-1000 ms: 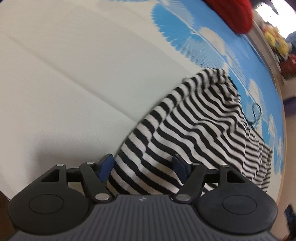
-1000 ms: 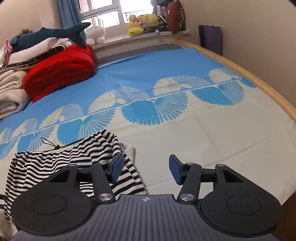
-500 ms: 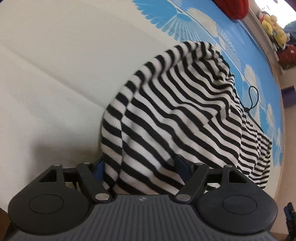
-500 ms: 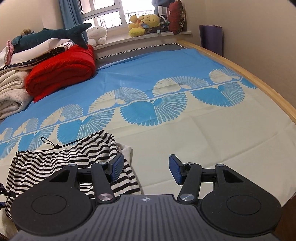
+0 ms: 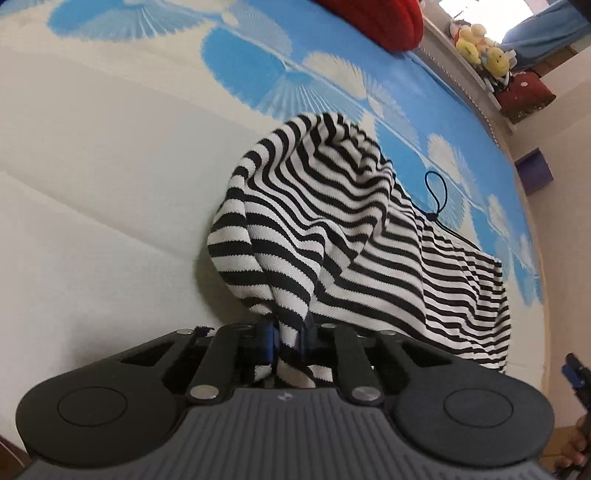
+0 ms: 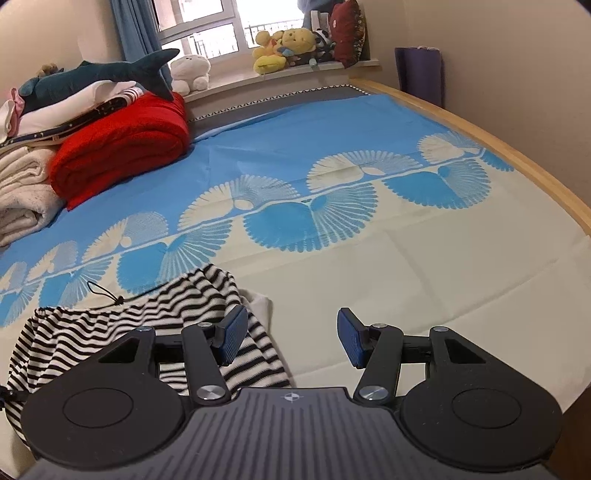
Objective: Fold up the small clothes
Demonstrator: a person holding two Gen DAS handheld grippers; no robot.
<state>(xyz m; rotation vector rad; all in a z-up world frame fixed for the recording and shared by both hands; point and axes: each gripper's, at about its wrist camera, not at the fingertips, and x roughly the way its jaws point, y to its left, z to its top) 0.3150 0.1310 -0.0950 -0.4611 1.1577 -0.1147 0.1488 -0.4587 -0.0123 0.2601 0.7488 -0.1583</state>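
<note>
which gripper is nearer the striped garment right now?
Left. The left gripper is shut on a bunched edge of the striped garment. The right gripper is open above the bedsheet, with the garment under its left finger only.

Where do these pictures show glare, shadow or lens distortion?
Right wrist view: the bright window is overexposed, and the wooden bed edge curves from the fisheye. Left wrist view: the black-and-white striped knit garment casts a soft shadow on the cream sheet; all sharp.
</note>
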